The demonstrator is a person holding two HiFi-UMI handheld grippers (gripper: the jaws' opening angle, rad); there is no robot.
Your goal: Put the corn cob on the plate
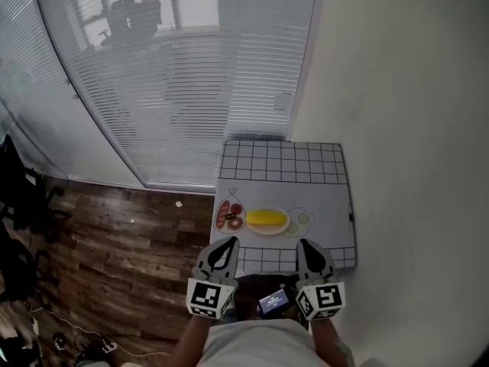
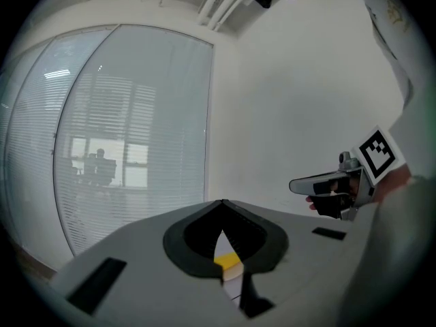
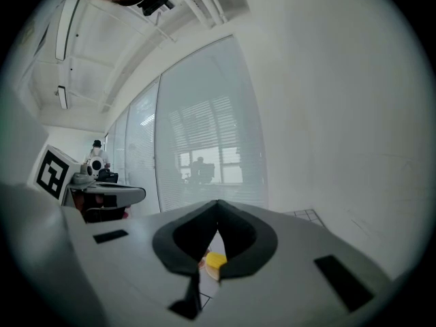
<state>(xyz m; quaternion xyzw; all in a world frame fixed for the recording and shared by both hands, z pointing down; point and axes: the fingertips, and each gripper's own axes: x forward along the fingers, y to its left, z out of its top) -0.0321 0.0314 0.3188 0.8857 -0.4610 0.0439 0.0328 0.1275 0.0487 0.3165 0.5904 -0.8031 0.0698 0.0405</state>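
The yellow corn cob [image 1: 267, 219] lies on a small white plate [image 1: 269, 230] in the middle of the grey table mat. Both grippers hover side by side over the table's near edge, short of the plate and touching nothing. My left gripper [image 1: 230, 242] is shut and empty, and so is my right gripper [image 1: 304, 244]. In the left gripper view the closed left gripper [image 2: 222, 206] leaves a slit through which a bit of corn cob [image 2: 228, 259] and plate [image 2: 234, 272] show. The right gripper view shows its closed right gripper [image 3: 218, 206] with the corn cob [image 3: 216, 259] beyond.
A clear bag with red sausage pieces [image 1: 229, 216] lies left of the plate, and a clear bag with pale round pieces [image 1: 300, 220] lies right of it. The table [image 1: 283, 163] stands against a white wall on the right, with window blinds behind and wooden floor to the left.
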